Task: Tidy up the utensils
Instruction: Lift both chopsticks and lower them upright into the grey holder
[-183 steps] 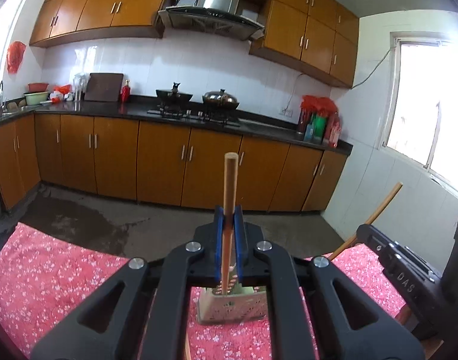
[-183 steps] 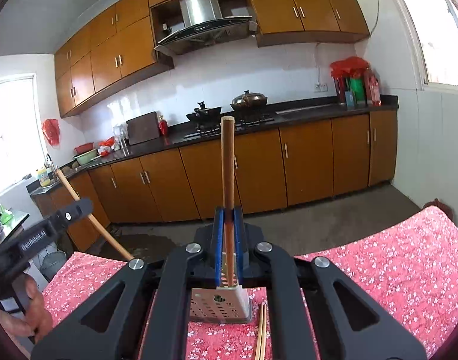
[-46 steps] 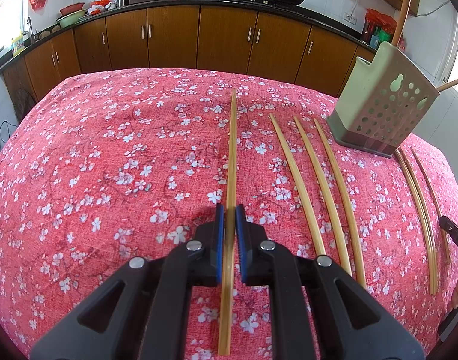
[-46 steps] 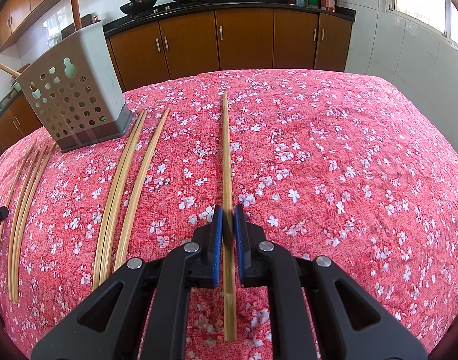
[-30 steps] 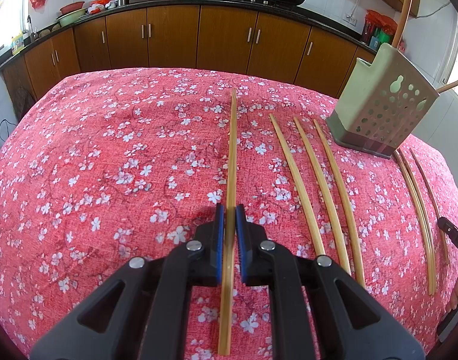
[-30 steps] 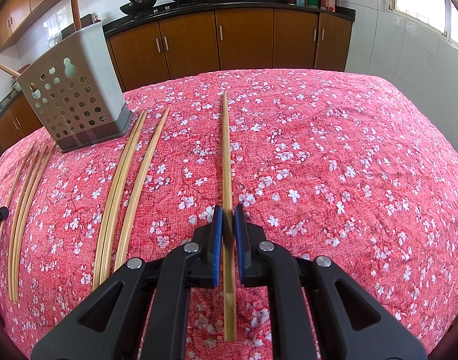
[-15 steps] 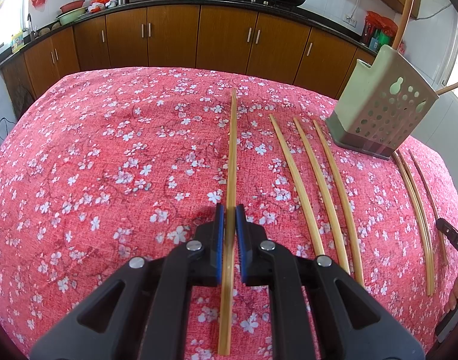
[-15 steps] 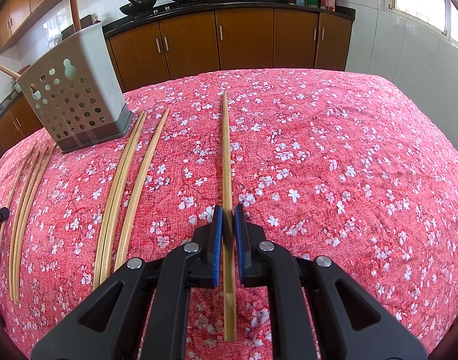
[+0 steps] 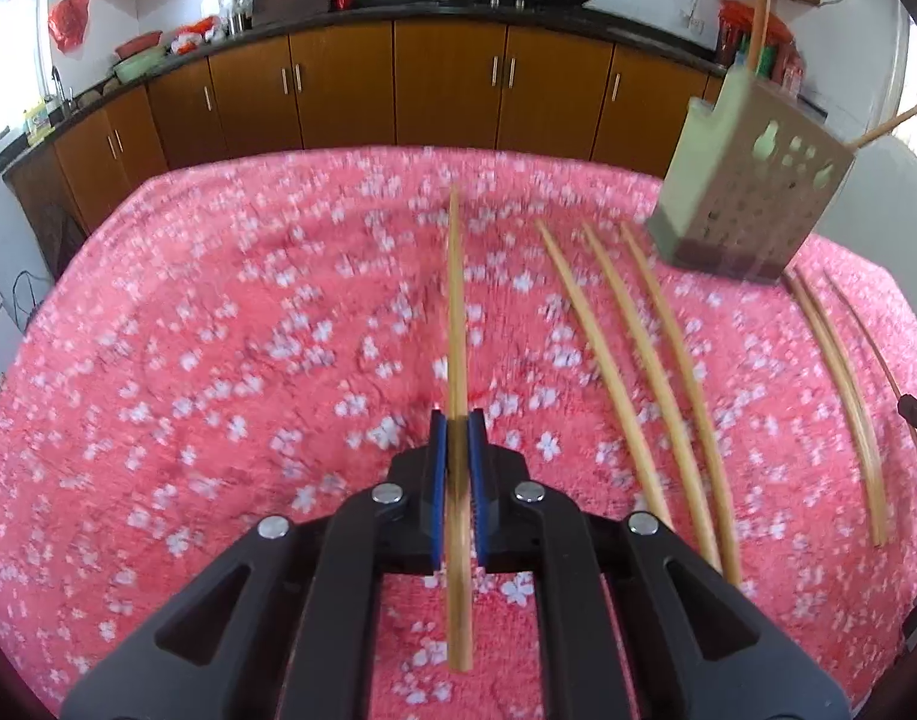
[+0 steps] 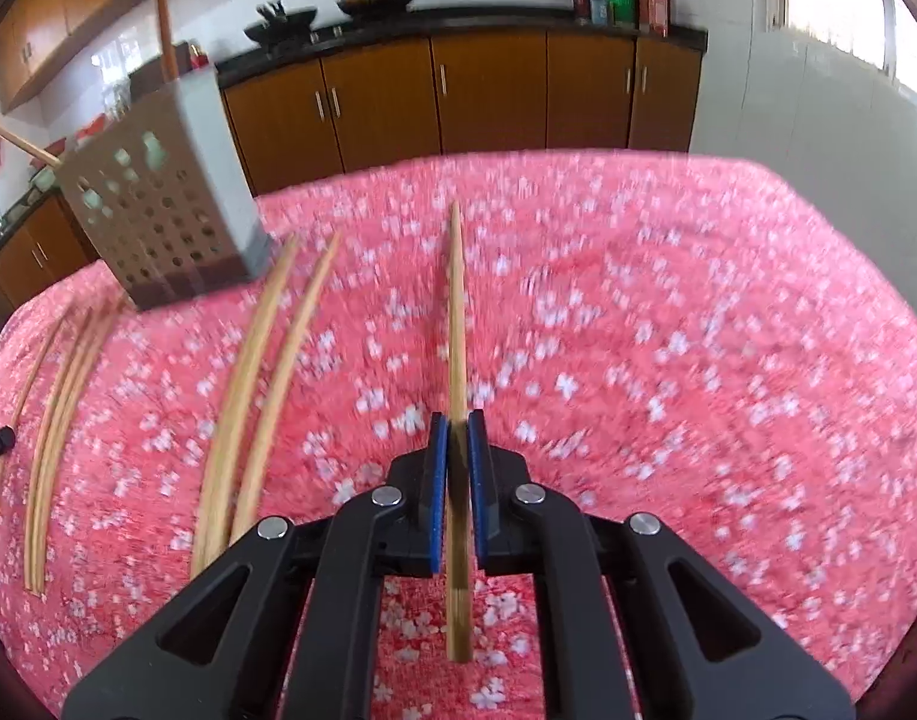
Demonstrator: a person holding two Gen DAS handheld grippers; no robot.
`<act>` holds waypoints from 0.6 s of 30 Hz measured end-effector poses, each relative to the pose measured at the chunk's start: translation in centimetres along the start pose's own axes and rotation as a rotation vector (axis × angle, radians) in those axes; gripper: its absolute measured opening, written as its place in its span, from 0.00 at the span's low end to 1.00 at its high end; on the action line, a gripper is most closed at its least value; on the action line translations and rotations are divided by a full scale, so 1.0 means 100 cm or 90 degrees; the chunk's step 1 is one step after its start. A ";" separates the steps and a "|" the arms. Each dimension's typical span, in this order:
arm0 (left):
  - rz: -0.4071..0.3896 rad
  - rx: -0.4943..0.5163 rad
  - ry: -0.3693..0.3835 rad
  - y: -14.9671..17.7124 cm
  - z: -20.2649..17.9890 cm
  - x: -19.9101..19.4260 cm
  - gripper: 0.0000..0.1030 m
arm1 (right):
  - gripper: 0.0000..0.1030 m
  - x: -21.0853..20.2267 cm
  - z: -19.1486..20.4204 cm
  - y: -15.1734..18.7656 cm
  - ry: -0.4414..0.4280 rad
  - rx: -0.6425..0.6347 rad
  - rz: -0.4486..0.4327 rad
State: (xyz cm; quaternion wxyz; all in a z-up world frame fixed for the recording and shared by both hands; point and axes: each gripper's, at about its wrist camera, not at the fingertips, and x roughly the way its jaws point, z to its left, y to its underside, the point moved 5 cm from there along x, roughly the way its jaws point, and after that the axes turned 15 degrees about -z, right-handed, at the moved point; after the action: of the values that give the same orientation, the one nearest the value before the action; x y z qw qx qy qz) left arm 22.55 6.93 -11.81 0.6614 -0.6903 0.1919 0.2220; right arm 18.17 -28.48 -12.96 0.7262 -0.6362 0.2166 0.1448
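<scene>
Left gripper (image 9: 458,426) clenched on a chopstick (image 9: 455,312) — long axis running straight ahead, tip toward the cabinets (image 9: 446,90). Right gripper (image 10: 456,427) likewise grips its chopstick (image 10: 456,312), pointing forward over the floral tablecloth (image 10: 698,330). Utensil holder (image 10: 158,204) stands between them — loose chopsticks (image 9: 638,348) beside it.

The left black two-finger gripper with blue pads (image 9: 457,420) is clamping a long bamboo chopstick (image 9: 456,312) between its closed jaws. The right black two-finger gripper with blue pads (image 10: 456,421) is pinching another long bamboo chopstick (image 10: 456,312) likewise, pointing forward.
</scene>
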 end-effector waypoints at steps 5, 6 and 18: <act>-0.075 0.006 0.015 -0.039 0.000 -0.037 0.09 | 0.08 -0.032 0.003 -0.035 -0.005 -0.012 -0.083; -0.092 0.005 0.018 -0.049 -0.002 -0.044 0.09 | 0.08 -0.039 0.005 -0.044 -0.007 -0.013 -0.102; -0.198 -0.018 0.063 -0.126 -0.006 -0.092 0.08 | 0.08 -0.069 0.003 -0.106 -0.025 -0.004 -0.206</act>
State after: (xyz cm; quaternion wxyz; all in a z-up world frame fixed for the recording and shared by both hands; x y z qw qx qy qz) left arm 22.06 6.73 3.81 0.6677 -0.7310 0.1119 0.0852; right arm 17.35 -29.31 -0.36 0.7421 -0.6622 0.0962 0.0390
